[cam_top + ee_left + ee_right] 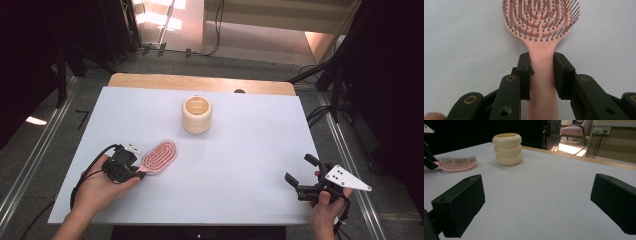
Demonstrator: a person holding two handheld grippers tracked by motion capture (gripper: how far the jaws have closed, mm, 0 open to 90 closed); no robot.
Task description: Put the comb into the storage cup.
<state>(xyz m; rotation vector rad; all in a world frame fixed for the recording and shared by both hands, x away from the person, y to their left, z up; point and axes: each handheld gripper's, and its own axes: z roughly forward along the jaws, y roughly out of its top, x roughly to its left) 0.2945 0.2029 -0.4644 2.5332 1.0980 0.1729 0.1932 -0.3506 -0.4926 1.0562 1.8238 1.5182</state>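
Note:
A pink hairbrush (160, 156) lies bristles up on the white table (240, 160), left of middle, with its handle pointing toward me. My left gripper (140, 174) is shut on that handle. In the left gripper view the two black jaws press on both sides of the hairbrush handle (541, 52), and my left gripper (541, 65) rests low over the table. My right gripper (298, 168) stands open near the front right edge, nothing between its jaws. The right gripper view shows my right gripper (536, 202) spread wide, with the hairbrush (456, 163) far off to its left.
A cream ribbed cup (196, 114) stands upright behind the middle of the table; in the right gripper view the cup (507, 148) sits just beyond the brush head. A wooden strip (200, 81) borders the table's far edge. Metal rails and cables run along the floor on both sides.

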